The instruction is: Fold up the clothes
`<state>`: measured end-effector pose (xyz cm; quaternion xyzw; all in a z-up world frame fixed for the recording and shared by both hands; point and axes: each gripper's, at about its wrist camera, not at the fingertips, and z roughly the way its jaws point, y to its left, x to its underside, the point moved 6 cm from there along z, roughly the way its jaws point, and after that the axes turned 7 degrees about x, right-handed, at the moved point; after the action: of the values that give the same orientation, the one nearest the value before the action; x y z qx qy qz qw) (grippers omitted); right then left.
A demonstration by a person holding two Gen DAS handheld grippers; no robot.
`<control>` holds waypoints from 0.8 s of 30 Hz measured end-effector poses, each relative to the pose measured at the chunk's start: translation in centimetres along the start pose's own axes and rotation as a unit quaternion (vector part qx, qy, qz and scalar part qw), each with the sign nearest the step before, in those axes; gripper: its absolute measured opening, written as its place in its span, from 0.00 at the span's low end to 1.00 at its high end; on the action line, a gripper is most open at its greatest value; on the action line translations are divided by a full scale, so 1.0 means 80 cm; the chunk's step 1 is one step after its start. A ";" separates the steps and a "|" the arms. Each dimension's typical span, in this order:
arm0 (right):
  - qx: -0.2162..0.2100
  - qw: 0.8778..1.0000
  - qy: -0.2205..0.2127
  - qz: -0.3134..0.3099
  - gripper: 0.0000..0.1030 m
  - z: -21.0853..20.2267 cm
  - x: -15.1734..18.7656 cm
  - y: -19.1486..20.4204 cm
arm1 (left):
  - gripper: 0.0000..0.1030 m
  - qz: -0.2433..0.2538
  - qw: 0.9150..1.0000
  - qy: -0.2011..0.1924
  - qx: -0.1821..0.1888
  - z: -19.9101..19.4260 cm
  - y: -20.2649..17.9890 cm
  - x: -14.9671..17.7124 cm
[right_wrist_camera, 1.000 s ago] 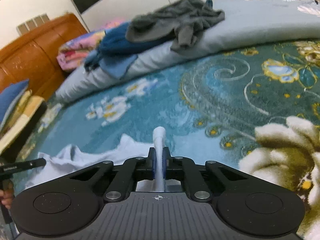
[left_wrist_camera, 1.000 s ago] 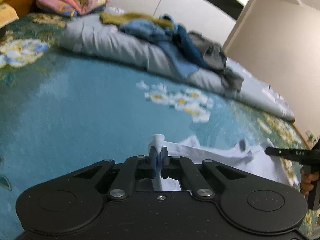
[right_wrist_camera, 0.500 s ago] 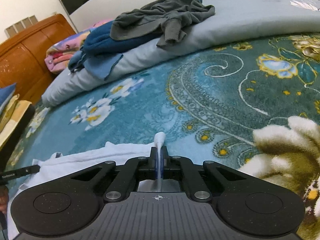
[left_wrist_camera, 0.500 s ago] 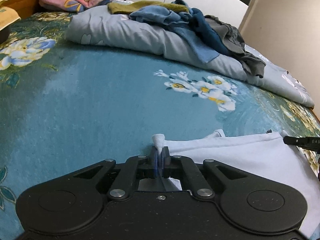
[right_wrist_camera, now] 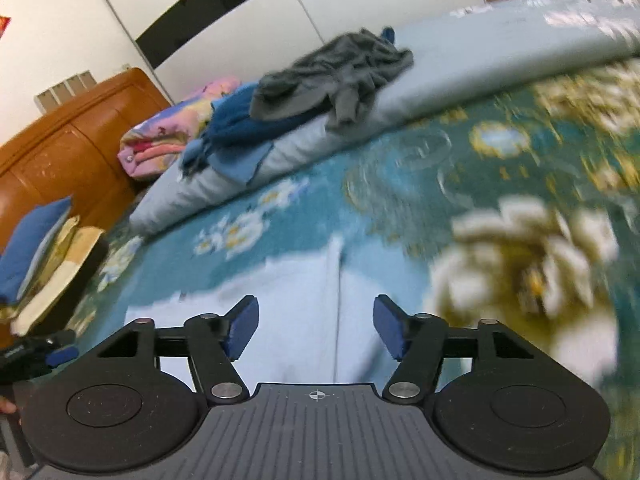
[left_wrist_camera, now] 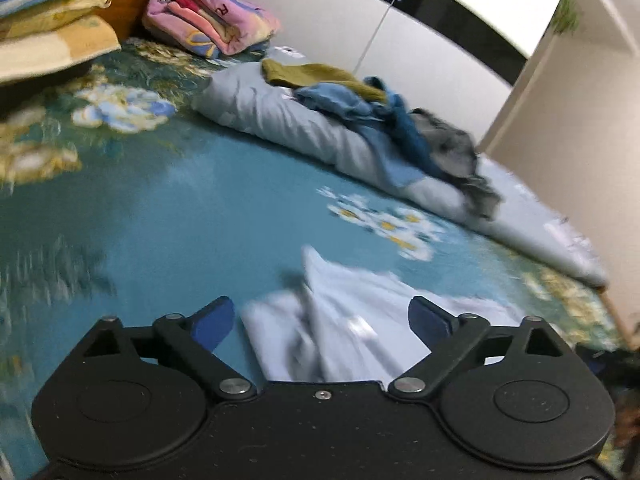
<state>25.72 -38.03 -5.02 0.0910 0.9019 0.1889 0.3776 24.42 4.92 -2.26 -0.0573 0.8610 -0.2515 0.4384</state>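
Observation:
A white garment lies on the teal flowered bedspread, rumpled under my left gripper, which is open with blue pads wide apart and nothing between them. In the right wrist view the same white garment lies flat below my right gripper, also open and empty. The left gripper's tip shows at that view's left edge. Both views are motion-blurred.
A grey folded duvet crosses the bed behind, with olive, blue and grey clothes piled on it. A pink folded blanket and stacked pillows sit by the wooden headboard. White wardrobe doors stand behind.
Both grippers were shut on corners of the white garment; now both are open and the garment lies released on the bed. Both cameras have tilted up and back.

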 end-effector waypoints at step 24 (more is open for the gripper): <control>-0.066 0.988 0.049 0.128 0.11 0.043 0.048 -0.019 | 0.00 -0.056 0.992 0.092 0.068 0.115 -0.118 0.085</control>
<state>25.46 -37.27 -10.35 0.1710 0.8858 0.2991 0.3108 26.34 -8.99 -7.13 -0.0523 0.8740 -0.3376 0.3454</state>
